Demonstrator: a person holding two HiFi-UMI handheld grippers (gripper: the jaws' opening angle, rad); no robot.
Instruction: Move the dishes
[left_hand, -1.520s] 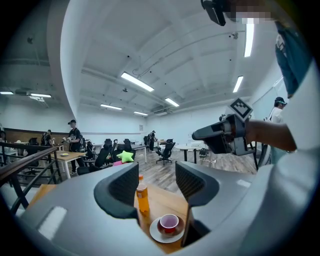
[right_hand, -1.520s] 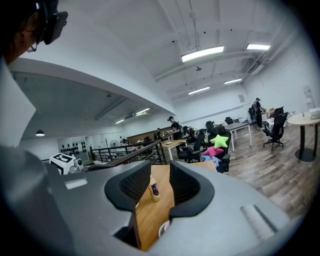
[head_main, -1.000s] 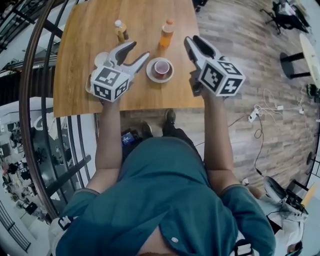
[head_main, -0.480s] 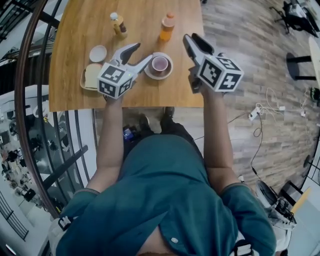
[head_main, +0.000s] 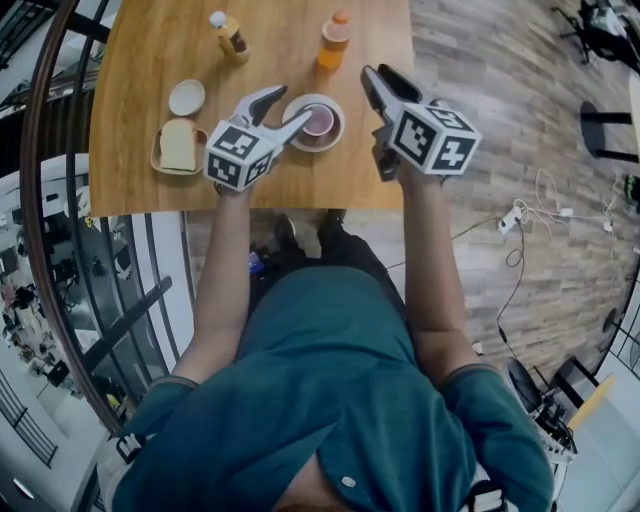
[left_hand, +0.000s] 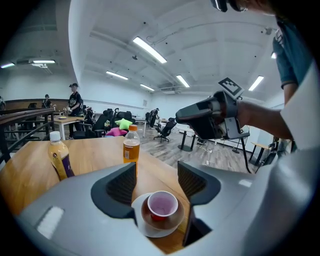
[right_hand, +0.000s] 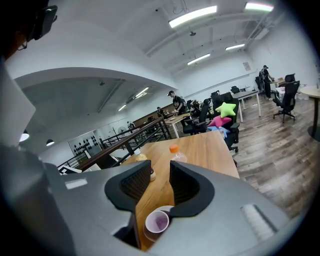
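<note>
A wooden table (head_main: 280, 60) fills the top of the head view. A curved black railing (head_main: 45, 200) runs down the left of the frame and plank flooring (head_main: 480, 110) lies to the right. The gripper views look out over an open office with strip lights, desks, chairs and a few people far off. The dishes are spread along the table's near edge: a white saucer (head_main: 339, 125) bearing a small cup (head_main: 318, 121) at centre frame, a plate (head_main: 158, 158) with a slice of bread (head_main: 178, 145) to its left, and a small empty dish (head_main: 187, 97) just above that plate. Two drinks stand further up the frame: an orange bottle (head_main: 334, 40) and a bottle with a dark label (head_main: 228, 32). Your left gripper (head_main: 288, 104) is lined up on the saucer. Its jaws have just been opening and stand partly apart, holding nothing. In its own view the cup and saucer sit low between them, with neither pad pressing on either. Your right gripper (head_main: 378, 72) hovers just right of the saucer, its jaws parted by only a narrow gap and empty. This reads as the approach to a first dish — nothing looks picked up yet. Next you will likely need to spread the left jaws wider, bring them lower and take the saucer by its rim, keeping it level so the cup neither slides nor tips.
</note>
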